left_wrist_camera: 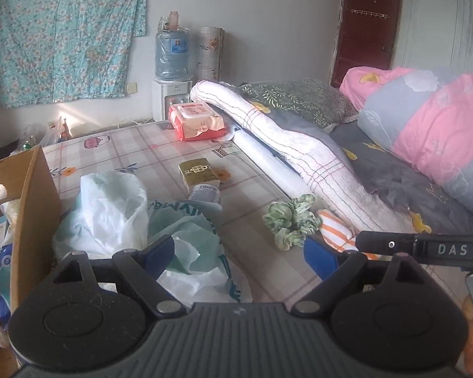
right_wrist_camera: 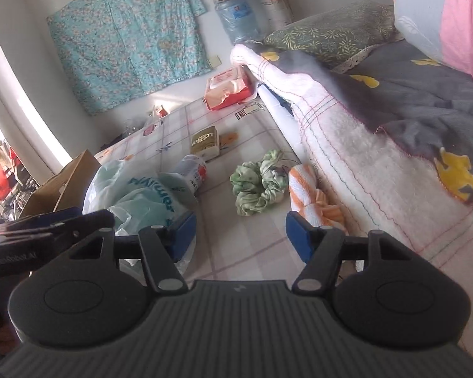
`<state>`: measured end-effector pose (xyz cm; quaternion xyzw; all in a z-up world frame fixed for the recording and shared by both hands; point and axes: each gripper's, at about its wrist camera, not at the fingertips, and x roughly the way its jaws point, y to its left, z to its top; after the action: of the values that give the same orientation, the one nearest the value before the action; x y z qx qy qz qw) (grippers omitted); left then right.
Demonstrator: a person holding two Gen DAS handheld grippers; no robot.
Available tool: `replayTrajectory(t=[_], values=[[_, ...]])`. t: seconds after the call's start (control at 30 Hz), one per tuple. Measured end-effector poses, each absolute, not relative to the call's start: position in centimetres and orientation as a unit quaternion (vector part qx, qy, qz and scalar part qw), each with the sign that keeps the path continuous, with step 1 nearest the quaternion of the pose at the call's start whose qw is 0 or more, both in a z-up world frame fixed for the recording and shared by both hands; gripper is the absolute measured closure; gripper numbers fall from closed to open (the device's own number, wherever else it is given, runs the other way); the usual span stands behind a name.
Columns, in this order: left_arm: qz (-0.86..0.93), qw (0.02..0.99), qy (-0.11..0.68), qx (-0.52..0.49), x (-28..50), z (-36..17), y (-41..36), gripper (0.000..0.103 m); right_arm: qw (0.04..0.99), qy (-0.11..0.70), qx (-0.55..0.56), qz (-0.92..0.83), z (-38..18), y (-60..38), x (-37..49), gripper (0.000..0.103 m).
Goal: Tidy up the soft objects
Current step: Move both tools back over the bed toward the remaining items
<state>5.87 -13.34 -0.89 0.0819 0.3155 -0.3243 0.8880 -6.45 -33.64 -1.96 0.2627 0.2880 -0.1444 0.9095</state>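
Note:
A green scrunchie (left_wrist_camera: 291, 220) (right_wrist_camera: 258, 182) lies on the checked table cloth (left_wrist_camera: 160, 151), touching an orange-and-white striped cloth (left_wrist_camera: 335, 230) (right_wrist_camera: 312, 198) to its right. My left gripper (left_wrist_camera: 241, 258) is open and empty, low over the table, with crumpled plastic bags (left_wrist_camera: 116, 211) (right_wrist_camera: 142, 195) by its left finger. My right gripper (right_wrist_camera: 239, 236) is open and empty, just short of the scrunchie and the striped cloth. The right gripper's body shows in the left wrist view (left_wrist_camera: 425, 249).
A cardboard box (left_wrist_camera: 31, 214) stands at the left. A gold tissue pack (left_wrist_camera: 198, 173), a small bottle (left_wrist_camera: 205, 193) and a pink wipes pack (left_wrist_camera: 195, 121) lie on the table. A bed (left_wrist_camera: 394, 163) with white blanket, pillow and pink quilt runs along the right.

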Motion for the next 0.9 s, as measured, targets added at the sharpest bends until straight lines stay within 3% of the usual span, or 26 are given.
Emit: replayTrajectory(t=[0.3,0.33,0.43,0.67,0.73,0.9], values=[[-0.285,0.919,0.216,0.165,7.7,-2.1,-17.4,0.022,0.896,0.289,0.333,-0.043,-1.1,-35.2,2.0,0.050],[-0.283,0.919,0.210,0.175,8.0,-2.2,-17.9,0.029,0.893,0.295,0.338,-0.037,-1.2,-35.2,3.1,0.052],[-0.263,0.916,0.221,0.206,9.4,-2.6,-19.2,0.035,0.880,0.308,0.362,-0.023,-2.0,-35.9,5.8,0.059],[-0.259,0.910,0.265,0.188,12.3,-3.0,-18.2,0.033,0.870,0.323,0.372,-0.018,-3.4,-37.2,9.8,0.063],[-0.250,0.908,0.278,0.189,12.7,-2.6,-17.9,0.023,0.869,0.328,0.369,-0.020,-3.7,-37.2,10.4,0.063],[-0.249,0.895,0.306,0.207,12.8,-0.8,-16.5,0.013,0.873,0.320,0.368,-0.008,-4.1,-36.8,10.5,0.061]])
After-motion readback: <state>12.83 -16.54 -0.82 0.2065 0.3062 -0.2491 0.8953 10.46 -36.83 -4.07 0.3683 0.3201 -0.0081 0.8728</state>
